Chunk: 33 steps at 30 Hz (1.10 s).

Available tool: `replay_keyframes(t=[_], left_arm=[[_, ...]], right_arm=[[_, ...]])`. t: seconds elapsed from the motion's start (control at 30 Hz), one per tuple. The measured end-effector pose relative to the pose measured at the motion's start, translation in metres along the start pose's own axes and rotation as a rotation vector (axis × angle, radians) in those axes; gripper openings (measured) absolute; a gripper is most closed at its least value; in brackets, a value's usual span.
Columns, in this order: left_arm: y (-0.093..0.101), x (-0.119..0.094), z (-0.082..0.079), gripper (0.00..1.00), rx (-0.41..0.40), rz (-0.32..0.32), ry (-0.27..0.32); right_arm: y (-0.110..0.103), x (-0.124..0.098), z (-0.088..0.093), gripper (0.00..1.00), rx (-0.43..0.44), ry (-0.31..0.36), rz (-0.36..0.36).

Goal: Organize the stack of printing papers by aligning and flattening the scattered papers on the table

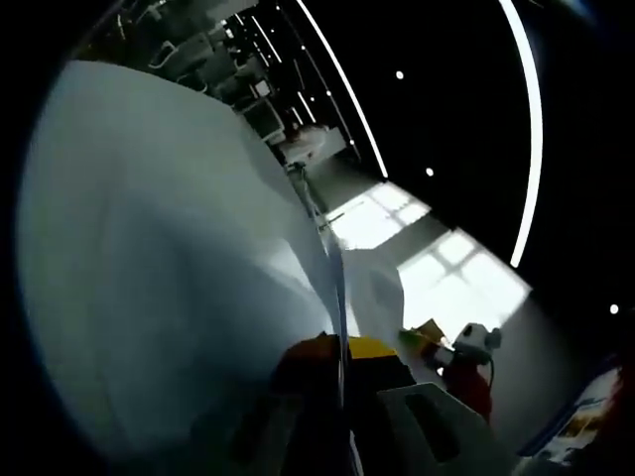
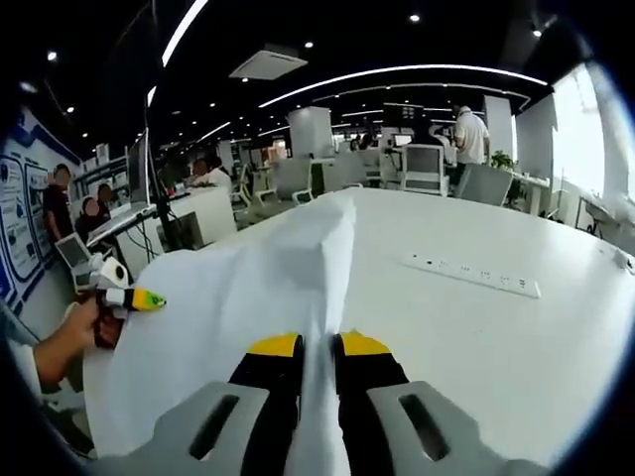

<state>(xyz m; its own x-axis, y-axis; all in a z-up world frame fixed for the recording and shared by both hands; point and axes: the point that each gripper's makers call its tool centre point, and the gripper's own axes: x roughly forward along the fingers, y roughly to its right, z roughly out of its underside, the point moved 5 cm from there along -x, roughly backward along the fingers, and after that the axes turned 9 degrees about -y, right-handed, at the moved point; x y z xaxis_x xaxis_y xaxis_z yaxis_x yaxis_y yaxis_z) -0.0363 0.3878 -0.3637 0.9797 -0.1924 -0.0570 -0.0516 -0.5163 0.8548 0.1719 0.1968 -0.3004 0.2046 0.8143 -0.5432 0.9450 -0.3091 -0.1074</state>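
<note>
Two Grippers Clamped on the Paper Stack

Left gripper view: the left gripper (image 1: pixel 342 362) has its yellow-tipped jaws closed on the edge of the papers (image 1: pixel 169 278). The sheets run away from the jaws along the gripper's forward axis, seen nearly edge-on and lifted toward the ceiling.

Right gripper view: the right gripper (image 2: pixel 317 347) is closed on the papers (image 2: pixel 268 288), jaws pinching a raised fold. The fold runs straight ahead over the white table (image 2: pixel 516 337). The left gripper (image 2: pixel 134 297), in a person's hand (image 2: pixel 79 327), grips the sheets' far-left edge. Neither gripper is nearer; both already hold the stack.
</note>
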Motion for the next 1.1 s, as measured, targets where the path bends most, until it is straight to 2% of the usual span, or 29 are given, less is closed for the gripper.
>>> replay_keyframes(t=[0.13, 0.3, 0.37, 0.43, 0.47, 0.83, 1.1], left_arm=[[0.000, -0.001, -0.001, 0.06, -0.002, 0.000, 0.006], [-0.001, -0.001, -0.001, 0.06, -0.017, -0.002, 0.014], [-0.002, -0.001, -0.002, 0.06, -0.018, -0.006, 0.019], [-0.003, -0.001, -0.003, 0.06, -0.020, -0.009, 0.024], [-0.003, -0.001, -0.003, 0.06, -0.019, -0.009, 0.025], [-0.005, -0.001, -0.007, 0.06, -0.006, -0.021, 0.038], [-0.006, -0.001, -0.008, 0.09, -0.012, -0.016, 0.038]], right_arm=[[-0.002, 0.006, -0.004, 0.09, -0.014, 0.033, -0.015], [0.003, 0.009, 0.001, 0.09, -0.004, 0.049, -0.004], [0.005, 0.006, 0.003, 0.09, -0.002, 0.032, 0.019], [0.005, 0.002, -0.002, 0.09, -0.030, 0.065, 0.026], [0.005, 0.002, -0.001, 0.09, -0.011, 0.067, 0.021], [-0.001, 0.020, 0.012, 0.09, 0.017, 0.016, -0.005], [-0.006, 0.022, 0.011, 0.09, 0.032, 0.028, -0.010]])
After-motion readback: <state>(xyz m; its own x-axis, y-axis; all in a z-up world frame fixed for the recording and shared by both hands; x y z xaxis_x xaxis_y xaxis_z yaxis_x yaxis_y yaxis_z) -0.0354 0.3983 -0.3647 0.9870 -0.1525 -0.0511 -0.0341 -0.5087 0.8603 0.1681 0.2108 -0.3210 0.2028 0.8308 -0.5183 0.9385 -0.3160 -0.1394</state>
